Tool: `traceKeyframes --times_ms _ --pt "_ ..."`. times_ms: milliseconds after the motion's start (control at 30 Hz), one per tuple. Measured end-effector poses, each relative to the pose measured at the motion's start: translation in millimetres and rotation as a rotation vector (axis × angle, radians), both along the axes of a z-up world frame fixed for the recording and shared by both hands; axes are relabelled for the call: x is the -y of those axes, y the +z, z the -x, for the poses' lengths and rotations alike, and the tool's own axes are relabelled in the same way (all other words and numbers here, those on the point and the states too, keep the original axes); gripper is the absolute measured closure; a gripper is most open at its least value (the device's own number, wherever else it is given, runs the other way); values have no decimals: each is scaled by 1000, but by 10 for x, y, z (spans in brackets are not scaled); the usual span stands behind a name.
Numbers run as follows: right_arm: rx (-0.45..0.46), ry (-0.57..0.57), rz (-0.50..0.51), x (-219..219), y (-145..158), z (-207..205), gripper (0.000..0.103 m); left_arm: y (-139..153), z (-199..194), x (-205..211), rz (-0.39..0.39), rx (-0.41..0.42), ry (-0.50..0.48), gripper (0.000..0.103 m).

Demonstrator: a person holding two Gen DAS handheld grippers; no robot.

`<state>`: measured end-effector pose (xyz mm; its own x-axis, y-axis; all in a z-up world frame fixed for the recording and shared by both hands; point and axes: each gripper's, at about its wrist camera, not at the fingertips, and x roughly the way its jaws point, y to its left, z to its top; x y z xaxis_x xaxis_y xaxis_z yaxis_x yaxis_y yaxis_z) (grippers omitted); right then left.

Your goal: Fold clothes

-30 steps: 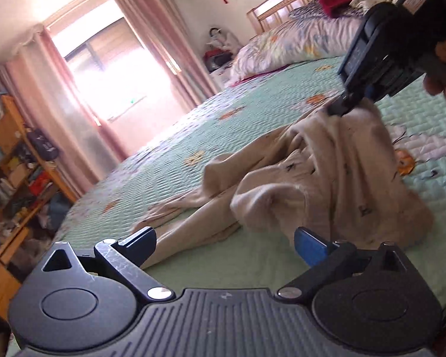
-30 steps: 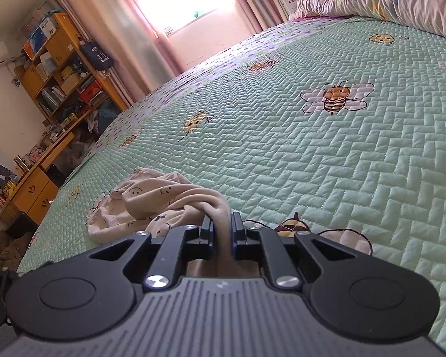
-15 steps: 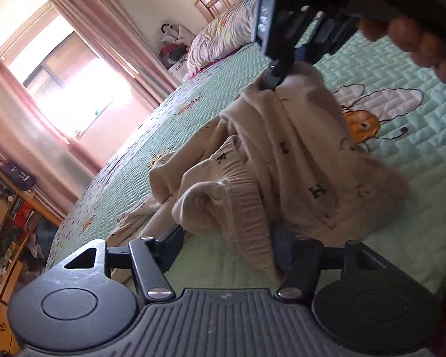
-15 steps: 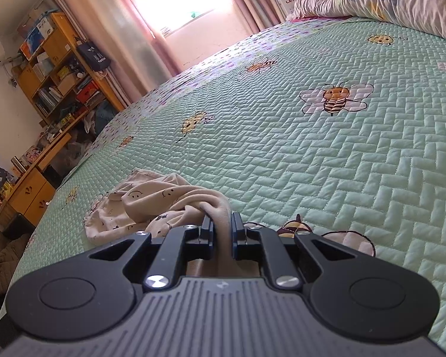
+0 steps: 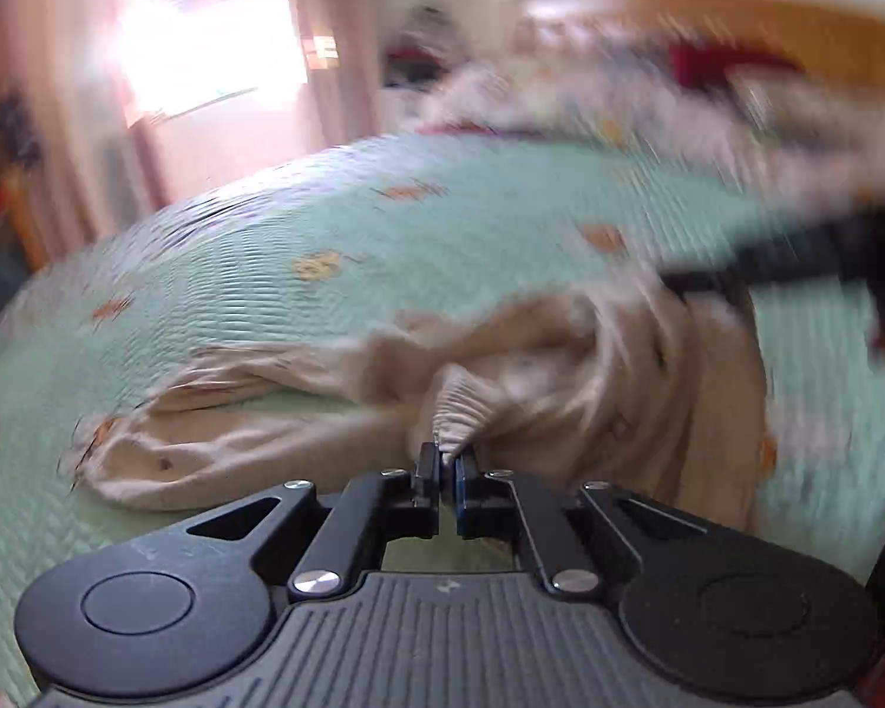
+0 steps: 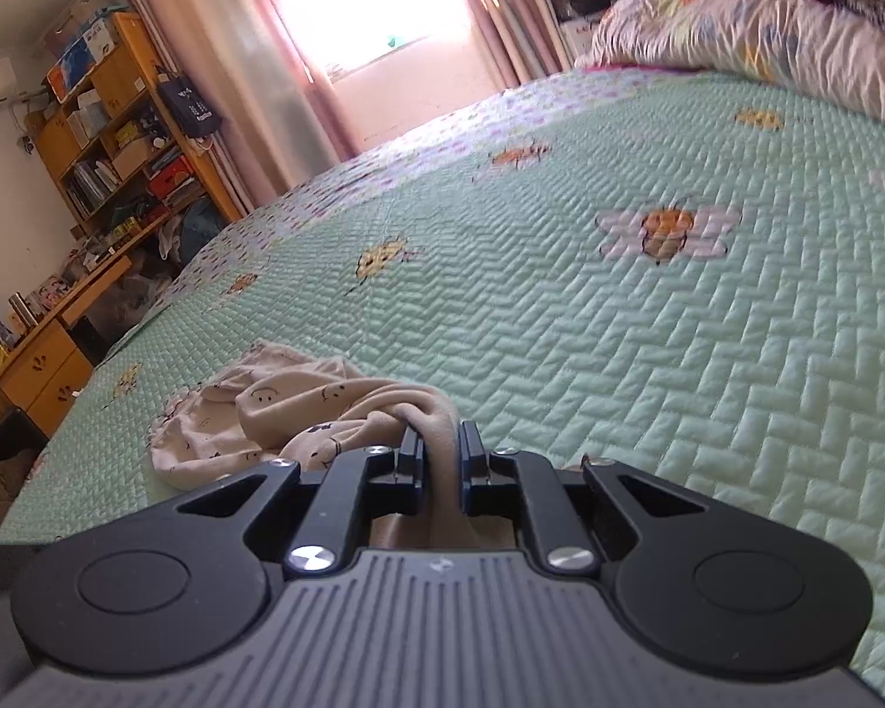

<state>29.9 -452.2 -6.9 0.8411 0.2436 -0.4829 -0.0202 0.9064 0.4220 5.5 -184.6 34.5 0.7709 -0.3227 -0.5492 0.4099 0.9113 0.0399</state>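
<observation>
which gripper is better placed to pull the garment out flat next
Left, probably. The left gripper pinches the ribbed edge of the beige garment with loose cloth ahead, while the right gripper can anchor its fold.

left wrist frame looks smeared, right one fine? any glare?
Left wrist view: heavy motion blur; the bedspread and beige garment are smeared, only the left gripper is crisp. The window is blown out. Right wrist view: mostly sharp, right gripper clear, window overexposed; fisheye bending in both.
</observation>
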Motion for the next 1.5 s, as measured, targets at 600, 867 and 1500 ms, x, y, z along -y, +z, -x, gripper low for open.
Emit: traceKeyframes --times_ms 600,867,1500 --pt "-77 31 225 -190 -103 485 90 -231 622 -1346 119 -336 181 89" --pt "87 264 548 -1270 185 -470 27 39 713 -1649 159 -253 197 55" --pt "-281 -402 480 586 41 -335 96 -56 591 -1806 238 -312 267 54"
